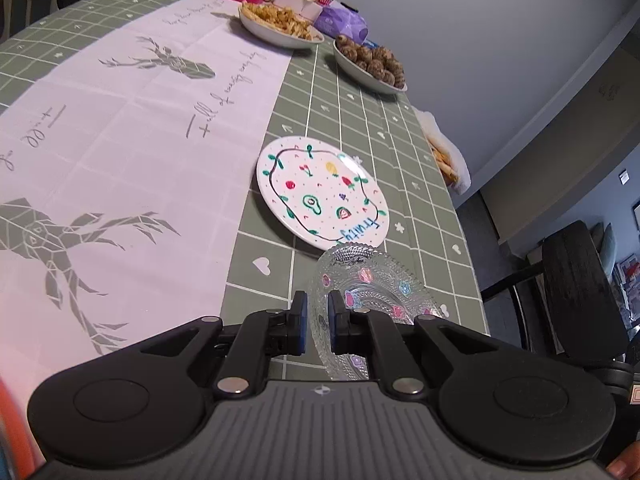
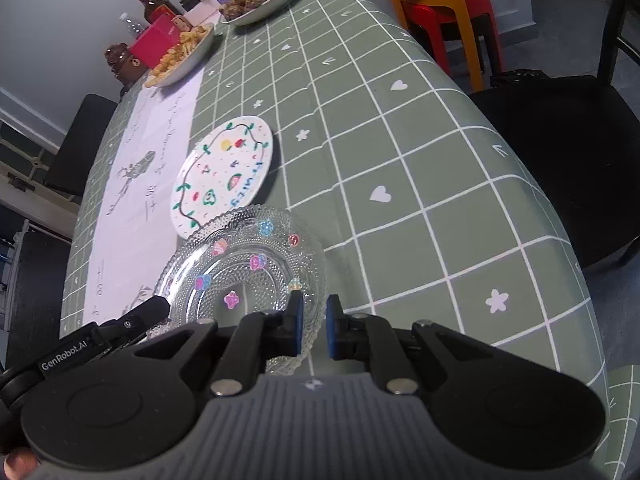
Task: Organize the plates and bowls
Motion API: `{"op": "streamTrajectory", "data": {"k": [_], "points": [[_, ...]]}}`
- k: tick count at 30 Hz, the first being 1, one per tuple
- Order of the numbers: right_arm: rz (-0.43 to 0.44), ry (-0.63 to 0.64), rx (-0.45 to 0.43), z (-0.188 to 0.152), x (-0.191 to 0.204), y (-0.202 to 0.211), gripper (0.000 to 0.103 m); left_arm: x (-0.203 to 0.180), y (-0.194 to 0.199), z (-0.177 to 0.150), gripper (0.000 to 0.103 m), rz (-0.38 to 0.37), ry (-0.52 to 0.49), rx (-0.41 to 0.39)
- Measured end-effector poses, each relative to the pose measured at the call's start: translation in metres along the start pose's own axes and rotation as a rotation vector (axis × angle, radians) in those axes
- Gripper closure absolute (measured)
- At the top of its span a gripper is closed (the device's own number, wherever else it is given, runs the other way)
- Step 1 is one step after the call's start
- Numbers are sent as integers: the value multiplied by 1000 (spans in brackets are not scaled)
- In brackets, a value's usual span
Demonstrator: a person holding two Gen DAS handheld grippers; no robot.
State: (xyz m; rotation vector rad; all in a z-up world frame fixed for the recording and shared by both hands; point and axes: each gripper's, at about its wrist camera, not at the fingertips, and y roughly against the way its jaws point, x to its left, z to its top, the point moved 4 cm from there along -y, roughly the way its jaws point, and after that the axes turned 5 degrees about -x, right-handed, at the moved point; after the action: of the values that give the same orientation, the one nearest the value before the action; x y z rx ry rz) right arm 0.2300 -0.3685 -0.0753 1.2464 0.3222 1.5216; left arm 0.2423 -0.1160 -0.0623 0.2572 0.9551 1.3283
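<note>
1. Two grippers clamp one glass dish (image 2: 244,276) by its rim, from opposite sides, near the table's (image 2: 400,168) front edge. Such a two-sided hold probably suits a wide, slippery, fragile piece that one narrow pinch would let tip.
2. Left gripper (image 1: 318,322): jaws almost fully closed, the blue pads pressed on either face of the thin rim; in this view the dish stands tilted, its far edge raised toward the plate (image 1: 322,192).
3. Right gripper (image 2: 313,322): jaws likewise nearly closed, with the near rim passing between the pads. The left gripper's black finger appears at the dish's left edge in this view.
4. Whether the dish is wholly clear of the cloth cannot be told; the tilt suggests at least one side is lifted.
5. Plate position: flat on the green checked cloth, just beyond the dish, whose far rim overlaps its near edge in both views. It looks the likely stacking target, which would explain the dish being held toward it.
6. Dish appearance: clear pressed glass, beaded texture all over, shallow well with a broad rim, painted with small pink, blue and purple flowers.
7. Plate appearance: white, glossy, ringed by a green vine, dotted with small fruit drawings and blue lettering.
</note>
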Motion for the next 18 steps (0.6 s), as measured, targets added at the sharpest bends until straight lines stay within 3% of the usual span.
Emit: {"op": "streamTrajectory", "data": {"k": [7, 18], "points": [[48, 4, 6, -11, 15, 14, 93, 1, 37, 1, 92, 23, 0, -38], [82, 17, 52, -47, 27, 32, 93, 12, 82, -19, 92, 56, -13, -25]]}}
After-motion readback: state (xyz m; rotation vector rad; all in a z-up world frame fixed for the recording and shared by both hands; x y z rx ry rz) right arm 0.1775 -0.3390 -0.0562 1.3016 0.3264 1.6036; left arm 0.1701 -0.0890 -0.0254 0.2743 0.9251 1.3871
